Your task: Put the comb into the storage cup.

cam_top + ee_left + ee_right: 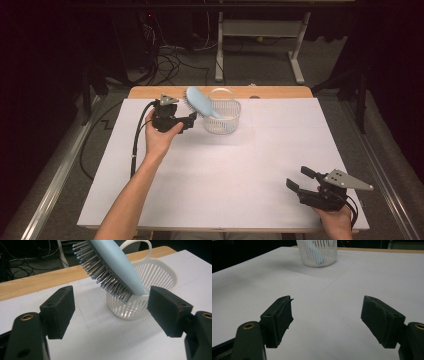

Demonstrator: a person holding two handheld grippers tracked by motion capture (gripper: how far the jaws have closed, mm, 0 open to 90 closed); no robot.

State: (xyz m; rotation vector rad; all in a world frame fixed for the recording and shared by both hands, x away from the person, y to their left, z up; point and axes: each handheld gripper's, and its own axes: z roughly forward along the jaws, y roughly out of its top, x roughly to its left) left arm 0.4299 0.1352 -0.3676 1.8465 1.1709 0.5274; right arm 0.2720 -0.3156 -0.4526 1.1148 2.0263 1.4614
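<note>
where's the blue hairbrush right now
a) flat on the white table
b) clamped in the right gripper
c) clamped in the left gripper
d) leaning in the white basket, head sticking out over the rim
d: the hairbrush leans on the rim of the basket, handle end down inside, and the left gripper is open with nothing between its pads.

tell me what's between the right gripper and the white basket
Nothing: in the right gripper view, bare white table runs from the right gripper to the basket.

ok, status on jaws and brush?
Left gripper open, beside basket. Right gripper open, idle. Brush leaning in basket, handle down. Nothing in the way.
</note>
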